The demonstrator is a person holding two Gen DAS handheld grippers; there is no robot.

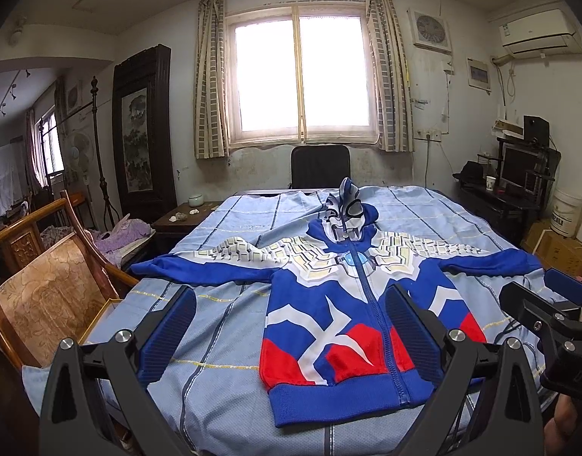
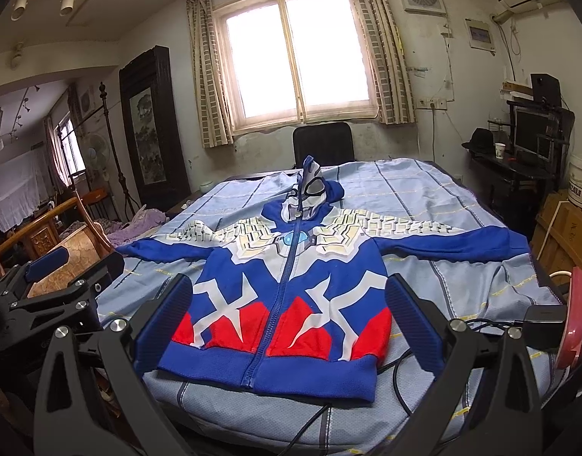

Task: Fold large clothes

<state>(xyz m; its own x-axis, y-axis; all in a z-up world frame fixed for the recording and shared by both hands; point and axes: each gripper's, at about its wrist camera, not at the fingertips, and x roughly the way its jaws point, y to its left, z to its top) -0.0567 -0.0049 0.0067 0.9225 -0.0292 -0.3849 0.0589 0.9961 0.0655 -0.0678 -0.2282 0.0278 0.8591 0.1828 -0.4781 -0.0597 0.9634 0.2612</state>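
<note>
- Blue, red and white zip-up hoodie lies flat, sleeves spread, on the counter's light-blue striped cloth
- No folds yet
- Left gripper and right gripper: jaws wide, empty, hovering near hem

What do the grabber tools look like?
Both grabbers are black frames with silver round bolts. Each has two flat fingers with ridged dark blue pads. The left grabber and the right grabber look alike. From the side, the right grabber shows chunky black arms and a blue pad on its tip.
</note>
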